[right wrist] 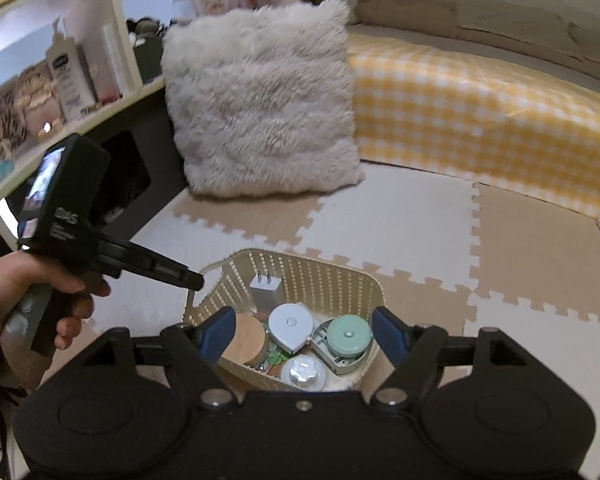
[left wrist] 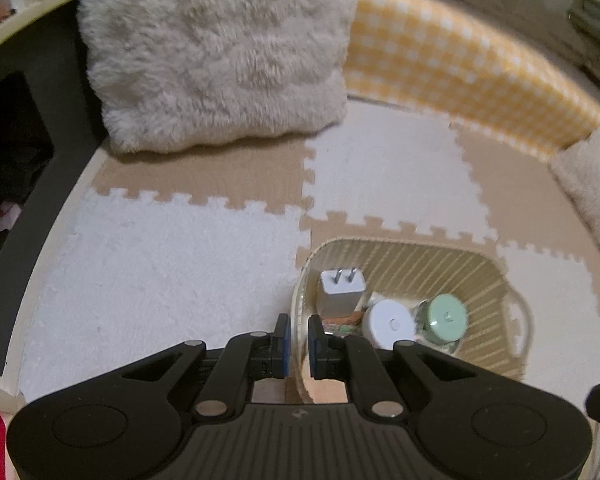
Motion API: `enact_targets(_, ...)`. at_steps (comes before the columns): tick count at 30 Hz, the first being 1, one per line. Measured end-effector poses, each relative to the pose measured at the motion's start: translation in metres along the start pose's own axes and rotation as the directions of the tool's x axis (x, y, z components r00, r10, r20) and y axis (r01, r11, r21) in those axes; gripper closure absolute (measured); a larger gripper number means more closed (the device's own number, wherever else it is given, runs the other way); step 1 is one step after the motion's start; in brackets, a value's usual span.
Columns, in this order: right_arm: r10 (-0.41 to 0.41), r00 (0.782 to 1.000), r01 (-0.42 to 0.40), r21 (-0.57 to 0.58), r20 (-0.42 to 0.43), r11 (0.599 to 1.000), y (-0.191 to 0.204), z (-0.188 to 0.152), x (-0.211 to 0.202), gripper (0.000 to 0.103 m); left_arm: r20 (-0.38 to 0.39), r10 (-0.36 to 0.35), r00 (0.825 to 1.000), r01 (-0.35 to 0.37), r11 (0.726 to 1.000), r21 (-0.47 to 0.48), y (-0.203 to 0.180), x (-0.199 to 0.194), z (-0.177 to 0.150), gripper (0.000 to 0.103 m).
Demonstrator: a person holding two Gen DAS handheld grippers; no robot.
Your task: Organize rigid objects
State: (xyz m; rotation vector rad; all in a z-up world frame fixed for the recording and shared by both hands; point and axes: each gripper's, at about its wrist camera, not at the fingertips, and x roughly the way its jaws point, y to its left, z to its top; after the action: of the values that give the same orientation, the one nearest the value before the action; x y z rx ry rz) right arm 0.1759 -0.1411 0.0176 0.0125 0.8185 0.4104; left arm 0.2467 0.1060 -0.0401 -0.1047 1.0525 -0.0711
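Gripping the basket (left wrist: 380, 248) by its thin left wall looks right: it's stiff perforated plastic, probably light even with the charger (left wrist: 340, 290), 2 round tape measures and wooden lid inside, though it may tip toward the load. It sits on the foam mat (left wrist: 160, 260). Left gripper (left wrist: 299, 338) is clamped on that wall, held low; right gripper (right wrist: 304, 336) hovers over the basket, fingers wide apart.
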Motion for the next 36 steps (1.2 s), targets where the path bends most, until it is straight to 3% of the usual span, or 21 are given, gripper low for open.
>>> enact_targets(14,-0.052,0.995,0.050,0.026,0.090,0.998,0.002,-0.019,-0.042,0.022,0.202,0.003,0.979,0.003,1.000,-0.030,-0.018,-0.101,-0.046,0.049)
enact_targets(20,-0.084,0.989,0.080,0.035,0.124,0.996,0.000,-0.031,-0.059,0.020,0.296,0.035,0.954,-0.033,0.999,-0.012,-0.035,-0.136,-0.080,0.028)
enact_targets(27,-0.101,0.985,0.096,0.044,0.143,0.994,-0.004,-0.048,-0.077,0.016,0.349,0.051,0.936,-0.047,0.999,-0.019,-0.052,-0.153,-0.119,0.023)
enact_targets(36,-0.133,0.976,0.122,0.072,0.171,0.990,-0.010,-0.066,-0.097,0.011,0.424,0.103,0.900,-0.106,0.994,-0.016,-0.058,-0.166,-0.144,0.016)
